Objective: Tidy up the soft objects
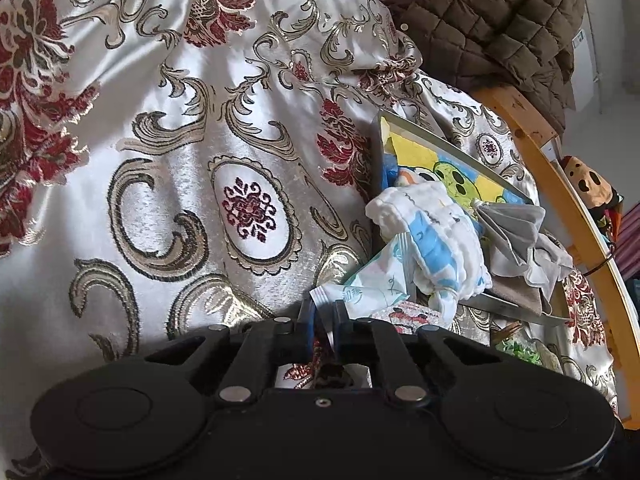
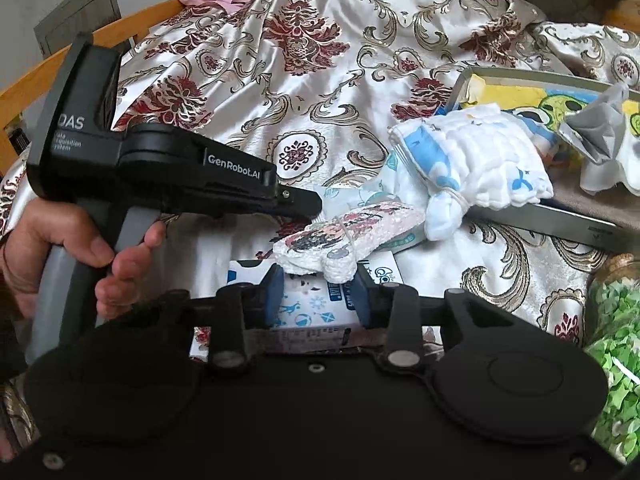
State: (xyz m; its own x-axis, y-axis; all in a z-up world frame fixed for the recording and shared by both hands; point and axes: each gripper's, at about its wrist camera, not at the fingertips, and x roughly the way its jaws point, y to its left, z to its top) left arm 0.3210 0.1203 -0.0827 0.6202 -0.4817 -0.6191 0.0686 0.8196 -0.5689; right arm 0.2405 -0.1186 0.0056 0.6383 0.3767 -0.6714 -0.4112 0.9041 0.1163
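Note:
My left gripper [image 1: 323,312] is shut on the corner of a pale tissue pack [image 1: 366,288], seen from the side in the right wrist view [image 2: 312,204]. My right gripper [image 2: 320,284] is partly open, its blue pads either side of a white and blue printed pack [image 2: 308,308]; I cannot tell if they grip it. A small rolled cloth with a red print [image 2: 344,236] lies just beyond the right fingers. A rolled white and blue cloth [image 1: 436,236] [image 2: 472,164] rests on the edge of a metal tray [image 1: 520,312] [image 2: 540,216]. A grey cloth [image 1: 516,232] [image 2: 592,132] lies in the tray.
A satin cover with a red and gold pattern [image 1: 200,140] [image 2: 312,60] spreads over the surface. A brown quilted jacket [image 1: 500,20] lies at the back right. A wooden rail [image 1: 580,220] runs along the right. A jar of green bits [image 2: 616,320] stands at the right.

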